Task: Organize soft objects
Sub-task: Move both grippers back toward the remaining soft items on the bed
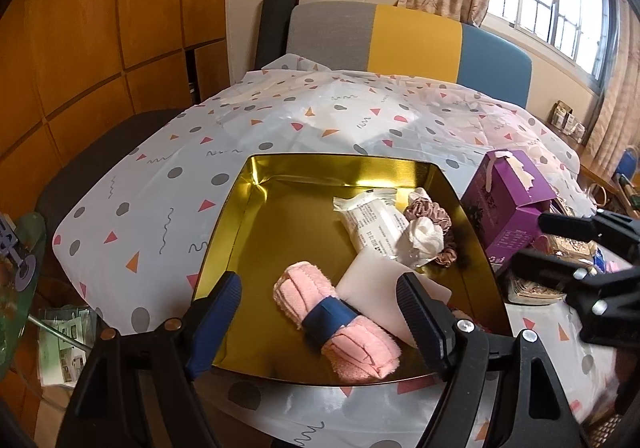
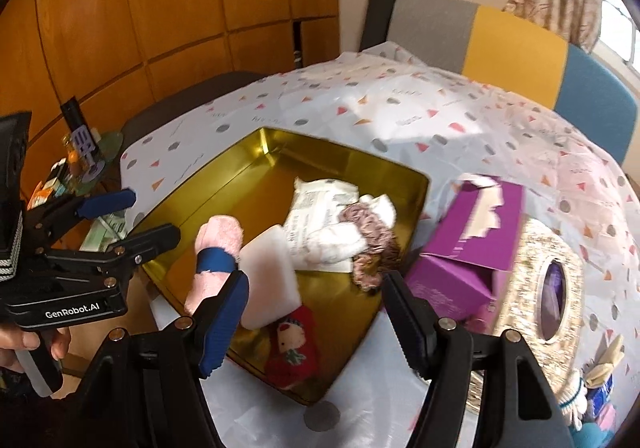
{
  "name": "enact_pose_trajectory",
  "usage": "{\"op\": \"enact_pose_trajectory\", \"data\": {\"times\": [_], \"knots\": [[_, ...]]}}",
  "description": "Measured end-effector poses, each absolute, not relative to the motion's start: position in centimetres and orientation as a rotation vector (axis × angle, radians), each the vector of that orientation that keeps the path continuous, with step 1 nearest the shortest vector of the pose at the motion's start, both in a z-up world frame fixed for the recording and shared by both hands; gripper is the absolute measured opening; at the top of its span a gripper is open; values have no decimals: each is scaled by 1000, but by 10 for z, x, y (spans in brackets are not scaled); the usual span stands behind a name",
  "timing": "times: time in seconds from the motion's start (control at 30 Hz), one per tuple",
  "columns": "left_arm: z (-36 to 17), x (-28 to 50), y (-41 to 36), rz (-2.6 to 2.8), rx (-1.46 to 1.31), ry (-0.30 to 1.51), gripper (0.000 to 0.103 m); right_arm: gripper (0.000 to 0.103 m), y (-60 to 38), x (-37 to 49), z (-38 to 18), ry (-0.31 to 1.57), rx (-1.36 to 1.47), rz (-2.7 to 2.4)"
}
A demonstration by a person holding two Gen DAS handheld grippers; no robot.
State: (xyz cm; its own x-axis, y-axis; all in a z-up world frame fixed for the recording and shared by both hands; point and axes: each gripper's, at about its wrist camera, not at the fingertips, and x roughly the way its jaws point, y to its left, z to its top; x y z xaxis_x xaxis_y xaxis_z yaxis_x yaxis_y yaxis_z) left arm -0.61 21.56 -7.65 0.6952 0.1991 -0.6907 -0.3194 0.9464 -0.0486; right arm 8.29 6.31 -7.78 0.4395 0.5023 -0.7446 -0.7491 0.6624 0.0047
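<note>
Left claw (image 1: pixel 320 312) half-hiding white sponge (image 1: pixel 384 280)

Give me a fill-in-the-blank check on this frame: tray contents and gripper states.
1. The rolled pink towel is bound by a ____ band.
2. The soft items lie inside a ____-coloured tray.
3. The box beside the tray is ____.
4. Both the left gripper and the right gripper have their jaws ____ and hold nothing.

Missing words: blue; gold; purple; open

Left gripper (image 1: pixel 320 312) jaws spread wide, right gripper (image 2: pixel 316 312) jaws spread wide
</note>
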Motion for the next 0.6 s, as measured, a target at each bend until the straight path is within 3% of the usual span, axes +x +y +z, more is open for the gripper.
{"op": "enact_pose_trajectory", "data": {"times": [0.6], "knots": [[-62, 7, 170, 165, -81, 741, 81, 70, -104, 122, -39, 698, -87, 403]]}}
